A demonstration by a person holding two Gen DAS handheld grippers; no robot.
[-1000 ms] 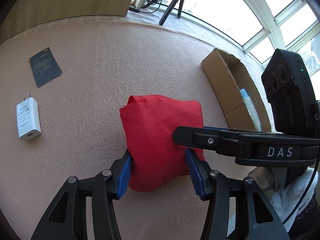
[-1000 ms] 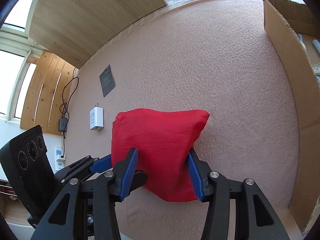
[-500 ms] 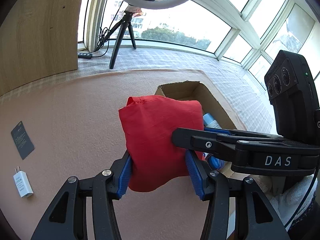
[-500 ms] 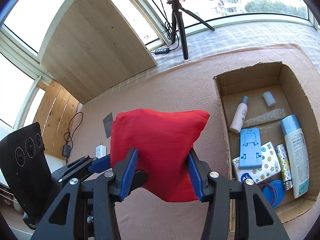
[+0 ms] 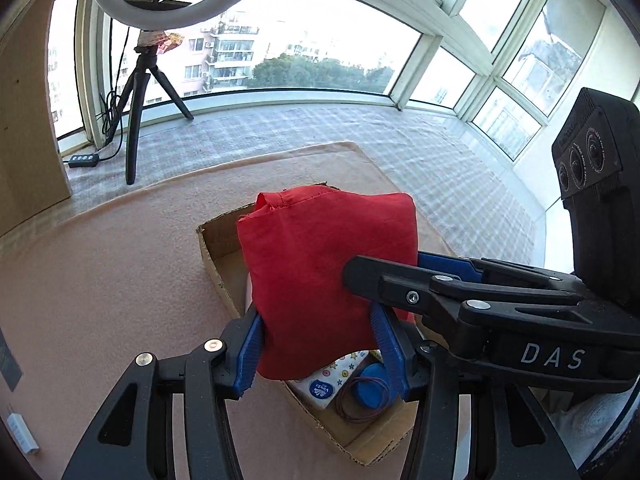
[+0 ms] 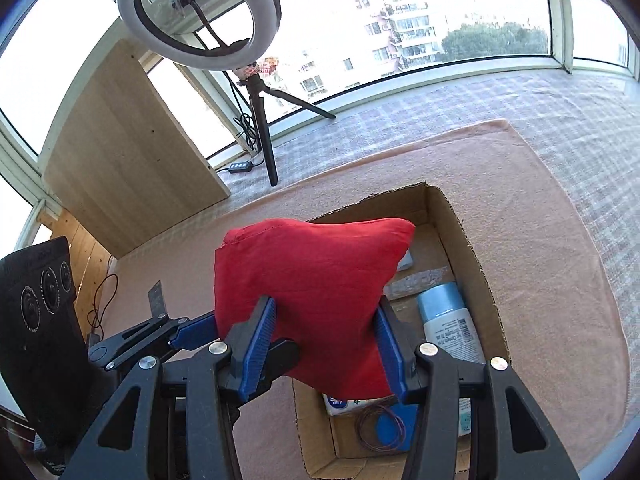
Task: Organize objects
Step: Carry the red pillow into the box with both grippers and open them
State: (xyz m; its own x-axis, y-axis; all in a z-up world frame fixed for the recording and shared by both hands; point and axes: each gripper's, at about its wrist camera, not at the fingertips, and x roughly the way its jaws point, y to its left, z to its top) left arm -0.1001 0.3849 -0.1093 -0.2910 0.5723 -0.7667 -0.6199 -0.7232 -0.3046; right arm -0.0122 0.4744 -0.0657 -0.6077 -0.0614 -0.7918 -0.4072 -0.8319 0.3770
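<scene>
The left gripper (image 5: 320, 348) and right gripper (image 6: 326, 350) are both clamping the red cloth bundle (image 5: 328, 280), holding it up over the open cardboard box (image 6: 476, 264) sitting near the pink mat's (image 6: 560, 280) far edge.

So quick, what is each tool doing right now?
Left tool: closed on the red cloth.
Right tool: closed on the same red cloth.
</scene>
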